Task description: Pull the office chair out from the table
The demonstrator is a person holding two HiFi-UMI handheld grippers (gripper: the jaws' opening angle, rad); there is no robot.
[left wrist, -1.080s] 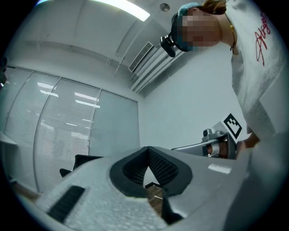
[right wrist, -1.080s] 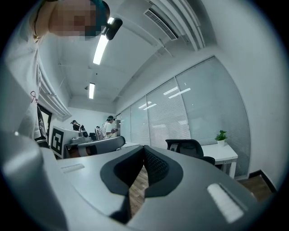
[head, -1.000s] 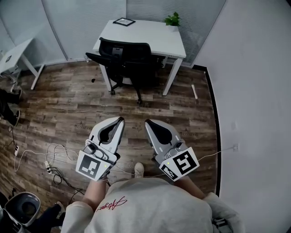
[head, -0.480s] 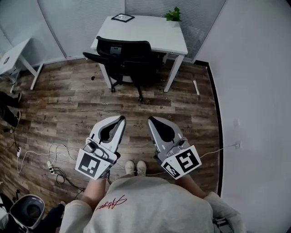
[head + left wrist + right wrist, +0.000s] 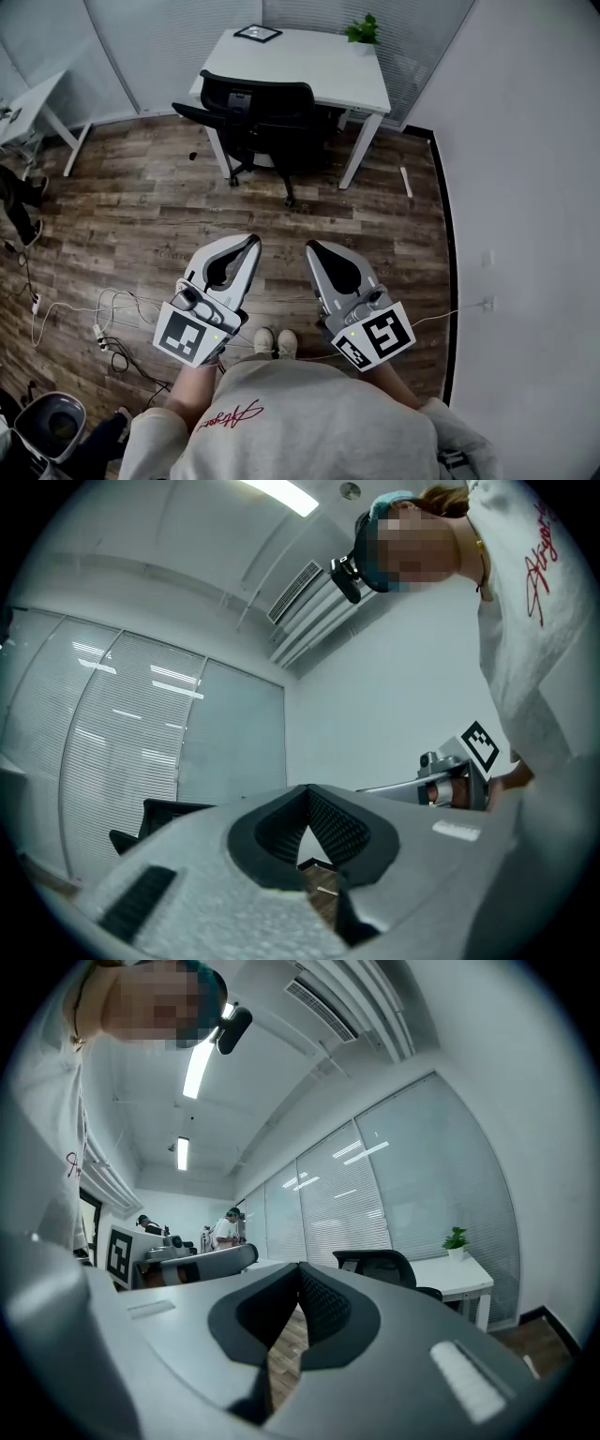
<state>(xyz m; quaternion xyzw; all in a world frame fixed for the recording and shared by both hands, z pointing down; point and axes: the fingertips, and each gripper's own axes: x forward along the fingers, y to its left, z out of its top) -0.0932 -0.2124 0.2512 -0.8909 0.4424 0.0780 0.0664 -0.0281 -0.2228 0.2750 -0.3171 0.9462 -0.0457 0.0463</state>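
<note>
A black office chair (image 5: 258, 117) stands tucked against the front of a white table (image 5: 323, 66) at the top of the head view; its backrest faces me. It also shows in the right gripper view as the chair (image 5: 380, 1266) beside the table (image 5: 459, 1277), and its dark back (image 5: 164, 815) at the left of the left gripper view. My left gripper (image 5: 253, 242) and right gripper (image 5: 310, 247) are held side by side over the wood floor, well short of the chair. Both are shut with nothing between the jaws.
A small potted plant (image 5: 364, 30) and a dark frame (image 5: 256, 34) lie on the table. Another white desk (image 5: 33, 112) stands at the far left. White cables (image 5: 103, 323) trail on the floor at my left, and a bin (image 5: 52, 427) sits bottom left. A wall runs along the right.
The chair and table have shifted slightly up in the head view and my feet now stand together. Both grippers stay shut.
</note>
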